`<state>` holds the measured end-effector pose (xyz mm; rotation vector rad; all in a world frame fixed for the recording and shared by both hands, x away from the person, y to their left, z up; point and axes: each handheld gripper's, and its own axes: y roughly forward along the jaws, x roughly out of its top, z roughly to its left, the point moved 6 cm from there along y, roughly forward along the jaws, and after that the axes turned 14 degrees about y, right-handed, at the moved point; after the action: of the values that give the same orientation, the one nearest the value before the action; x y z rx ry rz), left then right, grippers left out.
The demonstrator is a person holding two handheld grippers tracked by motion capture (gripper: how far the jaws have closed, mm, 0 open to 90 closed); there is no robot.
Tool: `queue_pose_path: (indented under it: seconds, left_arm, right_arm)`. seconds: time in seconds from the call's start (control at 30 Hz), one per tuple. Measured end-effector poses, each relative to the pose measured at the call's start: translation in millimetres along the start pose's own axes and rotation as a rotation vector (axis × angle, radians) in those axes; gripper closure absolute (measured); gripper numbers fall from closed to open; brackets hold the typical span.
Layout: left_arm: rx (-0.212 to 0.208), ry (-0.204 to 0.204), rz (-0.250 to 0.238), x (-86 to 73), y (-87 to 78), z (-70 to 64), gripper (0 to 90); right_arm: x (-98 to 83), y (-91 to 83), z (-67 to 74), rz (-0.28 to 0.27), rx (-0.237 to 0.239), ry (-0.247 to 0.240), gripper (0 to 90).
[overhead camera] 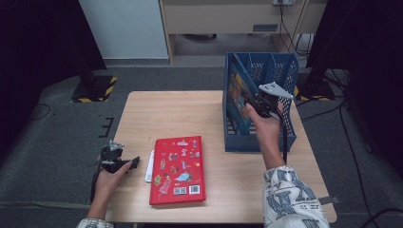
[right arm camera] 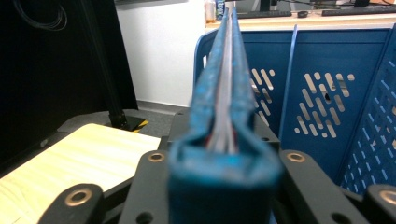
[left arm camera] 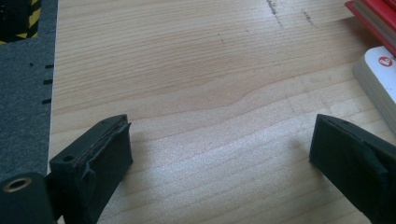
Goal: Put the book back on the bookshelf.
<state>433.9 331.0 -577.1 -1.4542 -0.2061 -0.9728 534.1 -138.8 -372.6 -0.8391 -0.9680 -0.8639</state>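
Jaws, right gripper (overhead camera: 250,100): pressed on the spine edge of a blue book (right arm camera: 223,154), one jaw on each cover.
Blue book: stands upright on edge inside the blue crate (overhead camera: 287,80), in its leftmost slot, close against the left wall; its illustrated cover faces the table's middle.
Blue crate: sits on the far right part of the wooden table (overhead camera: 190,114), with perforated walls and upright dividers.
Right hand (overhead camera: 263,124): comes from the crate's near side, reaching over its front wall; a patterned sleeve covers the forearm.
Red book (overhead camera: 177,169): lies flat, well to the left of the crate and nearer the person, cover up, with small pictures on it.
White book (left arm camera: 380,79): partly tucked under the red book's left edge.
Jaws, left gripper (left arm camera: 219,154): spread wide over bare wood, nothing between them, far left of the crate, just beside the white book.
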Motion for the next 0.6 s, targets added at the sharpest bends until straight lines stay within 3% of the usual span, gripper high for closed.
queue_pose_path:
  seconds: [0.23,0.6]
  left_arm:
    - [0.0,0.0,0.0,0.1,0.0,0.0,4.6]
    - [0.0,0.001,-0.001,0.2,0.2,-0.1,4.8]
  right_arm:
    - [0.7,1.1,-0.7,-0.009,-0.034,0.002,76.9]
    - [0.8,4.0,0.7,-0.008,-0.03,0.023,76.8]
